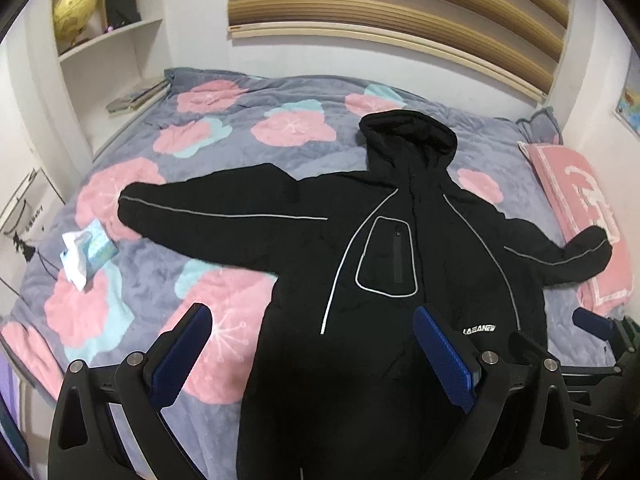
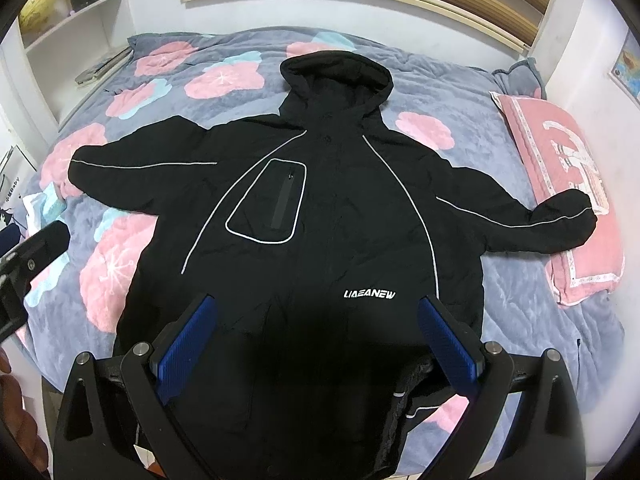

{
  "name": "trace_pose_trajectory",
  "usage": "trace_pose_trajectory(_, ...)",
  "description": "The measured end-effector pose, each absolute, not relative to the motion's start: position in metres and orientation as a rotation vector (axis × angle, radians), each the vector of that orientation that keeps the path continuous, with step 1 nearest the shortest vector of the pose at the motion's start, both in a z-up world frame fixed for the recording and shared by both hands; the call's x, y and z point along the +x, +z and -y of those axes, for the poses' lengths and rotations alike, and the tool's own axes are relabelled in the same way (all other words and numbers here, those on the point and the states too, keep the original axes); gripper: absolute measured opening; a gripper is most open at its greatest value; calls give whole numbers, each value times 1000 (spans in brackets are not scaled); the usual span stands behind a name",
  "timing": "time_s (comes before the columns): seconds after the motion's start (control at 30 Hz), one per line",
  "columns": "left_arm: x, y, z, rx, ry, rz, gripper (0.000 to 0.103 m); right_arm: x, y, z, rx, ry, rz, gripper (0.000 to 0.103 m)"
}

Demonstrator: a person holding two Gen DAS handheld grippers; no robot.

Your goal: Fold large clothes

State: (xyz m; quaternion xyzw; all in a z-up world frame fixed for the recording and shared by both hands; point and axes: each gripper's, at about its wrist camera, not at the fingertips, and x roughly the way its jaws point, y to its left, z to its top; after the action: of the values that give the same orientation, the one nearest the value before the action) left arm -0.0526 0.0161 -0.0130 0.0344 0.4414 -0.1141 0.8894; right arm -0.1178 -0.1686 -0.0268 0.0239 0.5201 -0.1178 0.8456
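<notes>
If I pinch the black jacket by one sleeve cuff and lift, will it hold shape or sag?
The black jacket will likely sag: it lies limp and creased across the quilt. It looks padded, so probably bulky. Its smooth shell may slip between the right gripper pads.

Even indoor light, moderately bright, source not visible. Black jacket [image 1: 400, 264] reads as near-featureless dark mass, folds barely legible; white piping on it stands out sharply. Strong fisheye curving, black vignette at corners. Wall above jacket hood mildly washed out. Slight softness, compression noise throughout.
</notes>
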Motion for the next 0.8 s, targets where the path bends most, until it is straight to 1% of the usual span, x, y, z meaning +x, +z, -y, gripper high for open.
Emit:
trace_pose_trajectory(0.4, -53, -27, 0, 138, -267, -966, 101, -120, -31, 176, 74, -250, -1113, 101)
trace_pose_trajectory(0.63, -47, -34, -15, 91, -255, -1005, 100, -120, -33, 178, 81, -258, -1124, 101)
trace_pose_trajectory(0.8, -48, -35, -10, 120, -267, -1010, 101, -119, -34, 177, 72, -250, -1121, 101)
